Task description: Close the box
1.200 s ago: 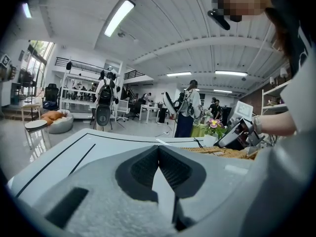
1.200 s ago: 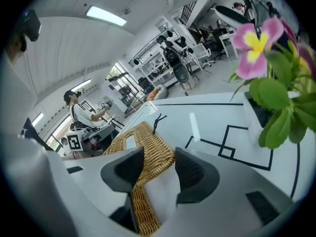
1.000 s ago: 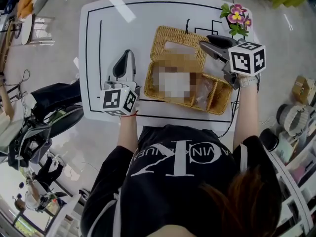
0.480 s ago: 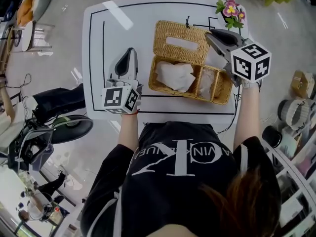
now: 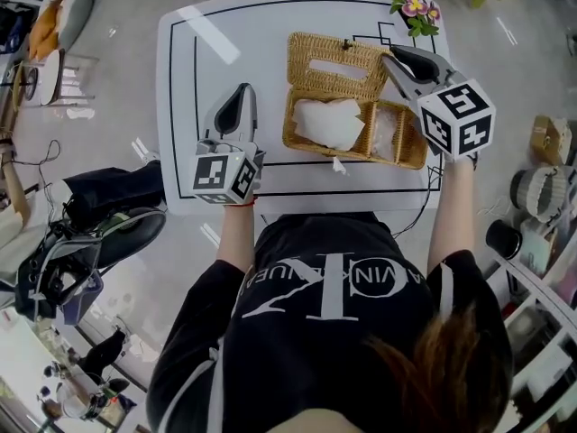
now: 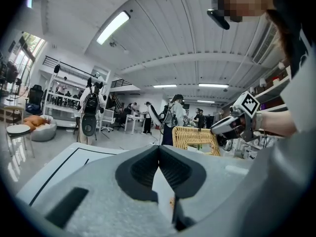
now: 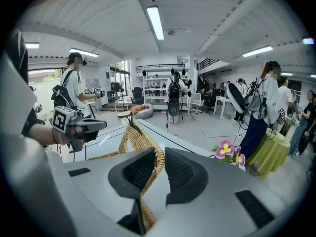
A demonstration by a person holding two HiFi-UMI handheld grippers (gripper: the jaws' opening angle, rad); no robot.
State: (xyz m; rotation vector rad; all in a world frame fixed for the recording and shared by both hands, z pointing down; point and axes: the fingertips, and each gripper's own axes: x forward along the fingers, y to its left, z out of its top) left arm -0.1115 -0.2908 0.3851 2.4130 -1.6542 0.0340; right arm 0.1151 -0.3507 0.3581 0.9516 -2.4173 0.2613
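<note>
The wicker box point(image 5: 401, 159) sits on the white table point(image 5: 180, 61), with white paper point(image 5: 329, 123) in its left compartment. Its hinged wicker lid point(image 5: 335, 66) stands raised behind it. My right gripper point(image 5: 389, 58) is at the lid's right edge. In the right gripper view its jaws have just been closing, and the right gripper point(image 7: 159, 154) is shut on the lid's rim point(image 7: 133, 137). My left gripper point(image 5: 242, 93) hovers left of the box, shut and empty. Seen from the left gripper point(image 6: 159, 149), the lid point(image 6: 195, 137) stands upright ahead.
A small potted flower point(image 5: 415, 5) stands at the table's far right corner, near the right gripper, and shows as the flower point(image 7: 229, 152) from there. A white scrap point(image 5: 338, 163) lies in front of the box. Black lines mark the tabletop. Chairs and gear surround the table.
The right gripper's jaws closed on the lid's edge and rose, tipping the lid up from lying flat behind the box. The left gripper lifted slightly and stayed shut.
</note>
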